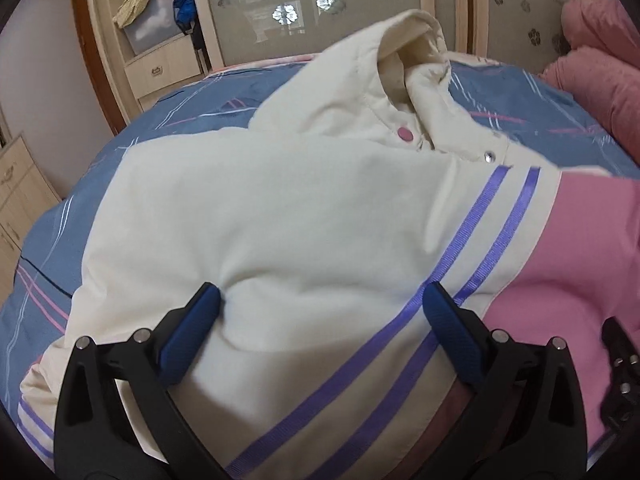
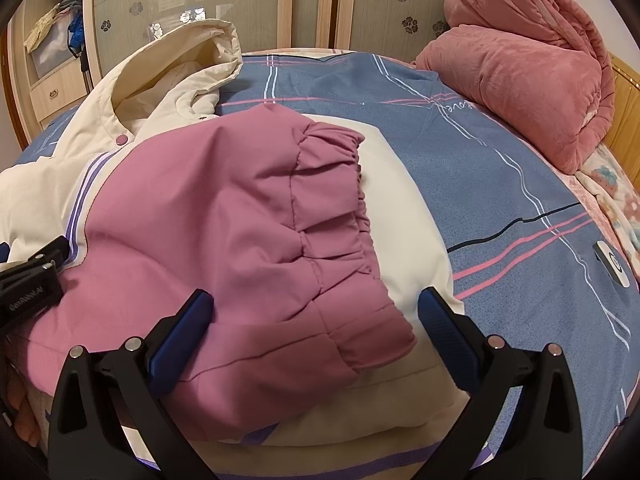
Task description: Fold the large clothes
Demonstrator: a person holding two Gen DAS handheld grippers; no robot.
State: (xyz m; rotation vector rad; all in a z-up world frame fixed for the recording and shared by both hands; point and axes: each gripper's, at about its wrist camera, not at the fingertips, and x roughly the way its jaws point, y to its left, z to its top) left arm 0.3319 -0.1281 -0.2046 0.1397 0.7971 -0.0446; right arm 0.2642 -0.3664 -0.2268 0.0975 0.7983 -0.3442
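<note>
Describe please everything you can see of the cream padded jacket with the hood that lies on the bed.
The cream padded hooded jacket lies spread on the blue bedsheet with pink and white lines, its hood standing open at the far end. It looks soft and puffy. Two purple stripes cross the body. A pink sleeve with a gathered elastic cuff is folded over it. A pink snap and a silver snap sit near the collar. Both open tongs, left and right, hover over it.

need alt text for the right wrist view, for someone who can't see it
An open right gripper hovers over the pink sleeve of a cream hooded jacket spread on a blue plaid bedsheet. The sleeve's gathered cuff lies across the cream body. A rolled pink quilt sits at the far right.
</note>
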